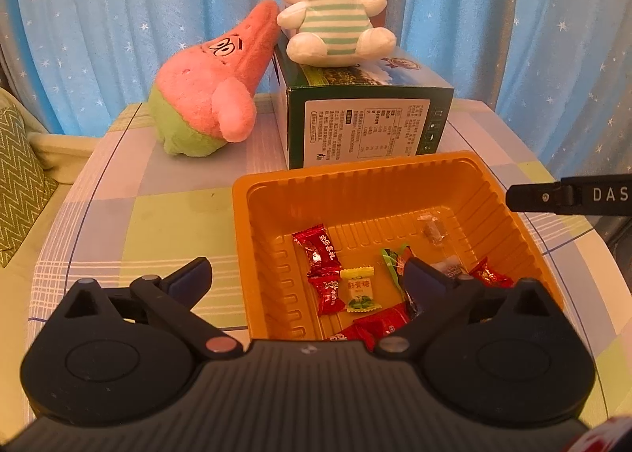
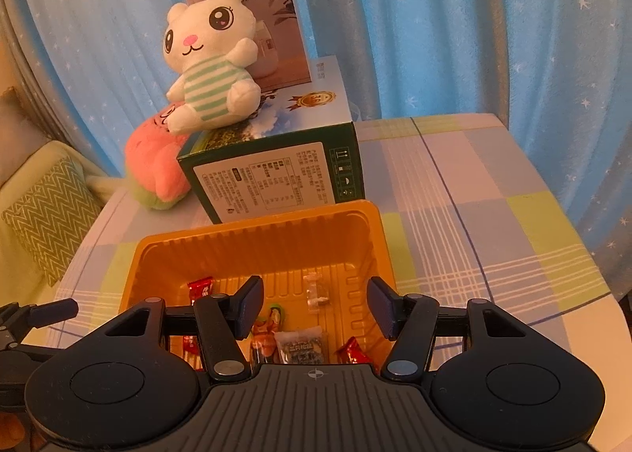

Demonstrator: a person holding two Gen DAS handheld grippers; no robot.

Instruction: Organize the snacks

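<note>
Cloth (image 1: pixel 166 215): a checked fabric in pale green, lilac and white is covering the table.
Star plush (image 1: pixel 213 85): pink and green, fuzzy, is leaning against the box.
Box (image 1: pixel 363 124): green printed cardboard is standing just behind the tray.
Rabbit (image 1: pixel 335 6): soft white plush in a striped shirt is sitting on the box.
Tray (image 1: pixel 245 254): orange moulded plastic, rectangular with ribbed walls, is sitting on the cloth.
Sweets: red wrappers (image 1: pixel 318 254), a yellow-green one (image 1: pixel 360 290), a clear one (image 1: pixel 432 229) and a grey packet (image 2: pixel 302 345) are lying loose in the tray.
Left claw (image 1: pixel 308 278): is gaping wide, one finger outside the tray wall, one over the sweets, gripping nothing.
Right claw (image 2: pixel 314 306): is standing half open above the tray, holding nothing.
</note>
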